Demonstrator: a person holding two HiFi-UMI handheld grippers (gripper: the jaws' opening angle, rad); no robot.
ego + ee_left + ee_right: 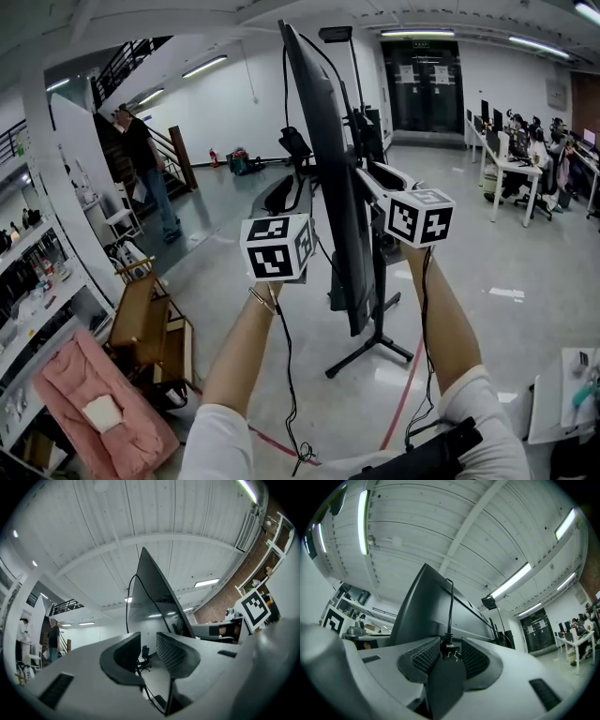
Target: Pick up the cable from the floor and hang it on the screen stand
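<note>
Nearest to me, the left claw [149,641] had its jaws standing partly apart and gripping nothing. A thin run of the black cable [450,611] dropped past the gap just beyond its tips, clear of the pads. The right claw [449,644] stood wider. The cable's plug [449,653] hung in the gap between its ribbed pads, prongs showing, with no sign of the pads pressing it; it dangled from its own cord. Both claws pointed a little upward, one on each face of the dark screen [330,178], which rose edge-on between them. The cable lay draped over the screen's top edge, a length falling down each face toward a claw. Below the claws the screen stand [375,339] spread its black legs on a pale grey, glossy floor [487,272], crossed by a red line [405,389] on the right claw's side. Out to the left claw's side sat a wooden frame [141,319], a pink cloth [103,412] and shelving [37,281]. Farther ahead on that side a person [145,164] stood by a staircase [178,150]. Far beyond the right claw were dark double doors [427,84] and desks [516,169] with seated people, all under a white ribbed ceiling [440,527] with strip lights [513,581].
</note>
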